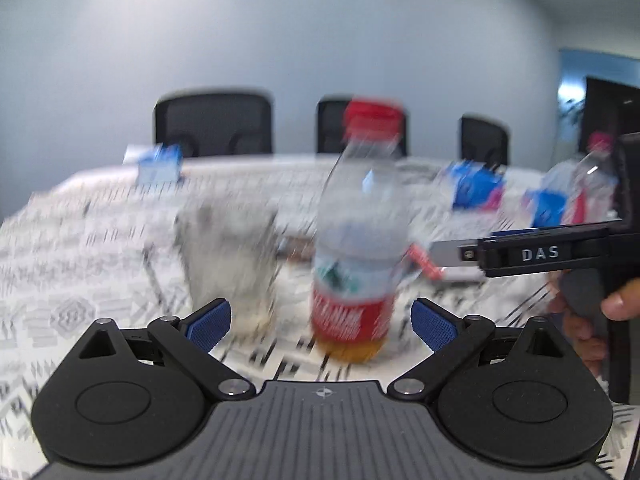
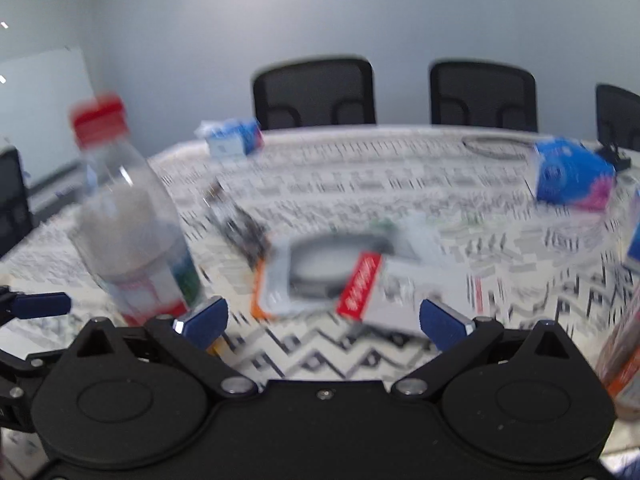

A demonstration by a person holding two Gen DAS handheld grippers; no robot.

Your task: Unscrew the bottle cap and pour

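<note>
A clear plastic bottle with a red cap and a red label stands upright on the patterned tablecloth; a little orange liquid shows at its base. My left gripper is open, and the bottle stands just ahead of the gap between its blue pads. A clear glass cup stands to the bottle's left. The right gripper reaches in from the right, held by a hand, short of the bottle. In the right wrist view the bottle is at the left, and my right gripper is open and empty. Both views are blurred.
Flat packets lie on the table ahead of the right gripper. Blue boxes sit further back. A second bottle stands at the far right. Black chairs line the table's far edge.
</note>
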